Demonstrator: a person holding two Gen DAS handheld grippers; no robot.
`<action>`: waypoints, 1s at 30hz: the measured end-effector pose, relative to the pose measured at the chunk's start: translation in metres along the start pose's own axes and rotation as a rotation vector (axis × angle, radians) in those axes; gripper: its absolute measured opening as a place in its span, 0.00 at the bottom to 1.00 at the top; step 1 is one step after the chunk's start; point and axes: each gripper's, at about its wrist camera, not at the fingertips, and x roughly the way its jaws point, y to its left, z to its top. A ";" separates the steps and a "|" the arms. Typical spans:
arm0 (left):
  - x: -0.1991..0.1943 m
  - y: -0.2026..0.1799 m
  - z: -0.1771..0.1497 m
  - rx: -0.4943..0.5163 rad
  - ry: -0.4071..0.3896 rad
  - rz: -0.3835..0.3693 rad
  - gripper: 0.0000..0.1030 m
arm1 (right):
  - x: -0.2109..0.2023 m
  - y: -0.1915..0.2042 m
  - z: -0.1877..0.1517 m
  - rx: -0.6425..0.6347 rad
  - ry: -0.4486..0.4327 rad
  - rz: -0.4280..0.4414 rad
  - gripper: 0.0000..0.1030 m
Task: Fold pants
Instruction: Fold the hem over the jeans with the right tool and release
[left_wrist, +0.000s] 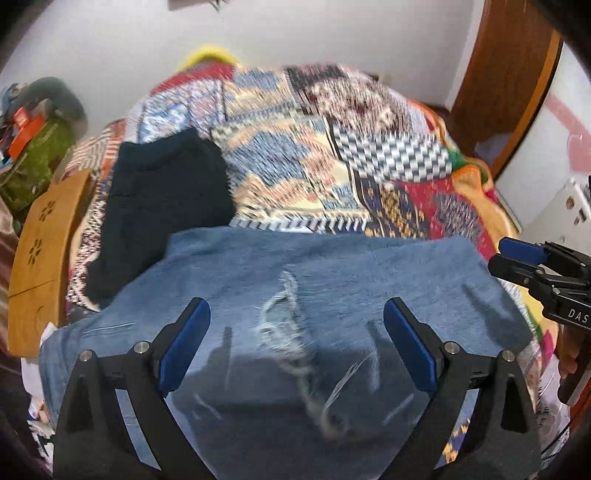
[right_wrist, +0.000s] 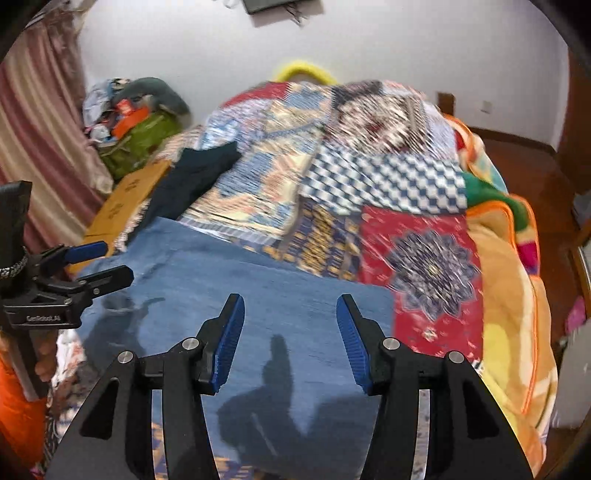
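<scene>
Blue denim pants (left_wrist: 332, 280) with a frayed rip (left_wrist: 284, 325) lie flat and folded over on the patchwork bedspread (left_wrist: 295, 155); they also show in the right wrist view (right_wrist: 258, 280). My left gripper (left_wrist: 297, 321) is open and empty, hovering above the ripped part. My right gripper (right_wrist: 290, 317) is open and empty above the right part of the denim. The right gripper also shows at the right edge of the left wrist view (left_wrist: 517, 258), and the left gripper at the left edge of the right wrist view (right_wrist: 99, 262), jaws apart.
A dark navy folded garment (left_wrist: 162, 199) lies on the bed to the left of the pants. A wooden board with cut-out flowers (left_wrist: 44, 251) stands at the bed's left edge. A green bag with clutter (right_wrist: 140, 140) sits beyond. An orange blanket (right_wrist: 506, 295) edges the right side.
</scene>
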 end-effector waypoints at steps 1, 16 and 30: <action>0.009 -0.004 0.001 0.010 0.019 0.005 0.93 | 0.004 -0.005 -0.004 0.011 0.014 -0.001 0.47; 0.019 0.000 -0.038 0.040 0.032 0.010 1.00 | 0.007 -0.023 -0.068 0.063 0.073 0.072 0.50; -0.028 0.026 -0.069 -0.023 -0.059 0.017 1.00 | -0.014 -0.011 -0.069 0.061 0.079 -0.014 0.52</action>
